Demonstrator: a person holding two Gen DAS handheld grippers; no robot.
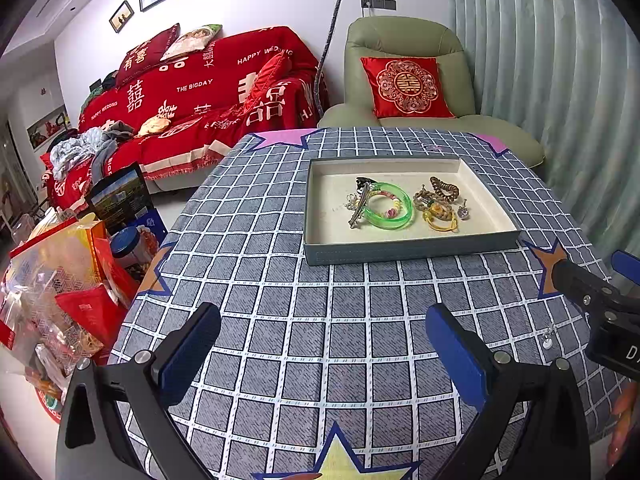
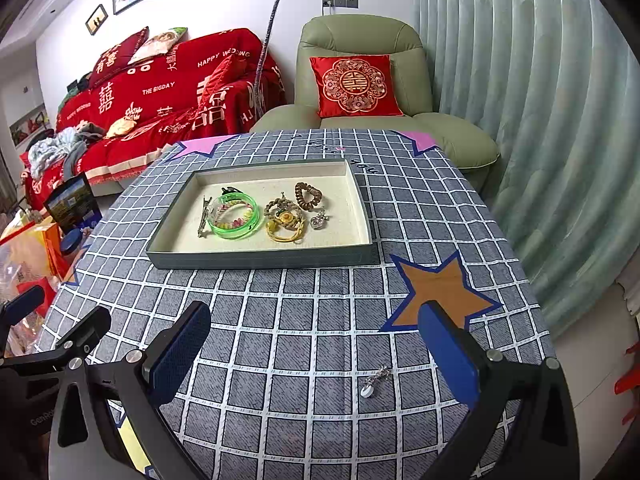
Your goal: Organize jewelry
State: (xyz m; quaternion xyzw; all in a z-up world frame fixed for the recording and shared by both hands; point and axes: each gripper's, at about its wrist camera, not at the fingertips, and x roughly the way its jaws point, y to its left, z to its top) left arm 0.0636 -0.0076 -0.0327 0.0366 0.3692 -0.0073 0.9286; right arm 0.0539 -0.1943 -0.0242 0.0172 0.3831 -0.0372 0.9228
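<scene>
A grey shallow box point(image 1: 408, 254) point(image 2: 260, 258) sits on the checked tablecloth and holds jewelry: a green bangle point(image 1: 390, 205) point(image 2: 236, 211), a metal hair clip point(image 1: 360, 200) point(image 2: 206, 216), brown bead bracelets point(image 1: 430, 198) point(image 2: 280, 206), a brown coil hair tie point(image 1: 445, 189) point(image 2: 309, 194), a yellow band point(image 1: 442, 220) point(image 2: 284, 230) and a silver charm point(image 1: 464, 211) point(image 2: 319, 219). A silver earring point(image 2: 374, 382) point(image 1: 549, 336) lies loose on the cloth, between my right gripper's fingers. My left gripper point(image 1: 322, 356) is open and empty. My right gripper point(image 2: 316, 356) is open and empty above the cloth.
The table point(image 2: 280, 320) is covered by a grey checked cloth with star patches. A green armchair point(image 2: 360, 80) with a red cushion stands behind it, a red-covered sofa point(image 1: 192, 92) at the back left, curtains at the right. Bags and packets point(image 1: 60, 292) crowd the floor at the left.
</scene>
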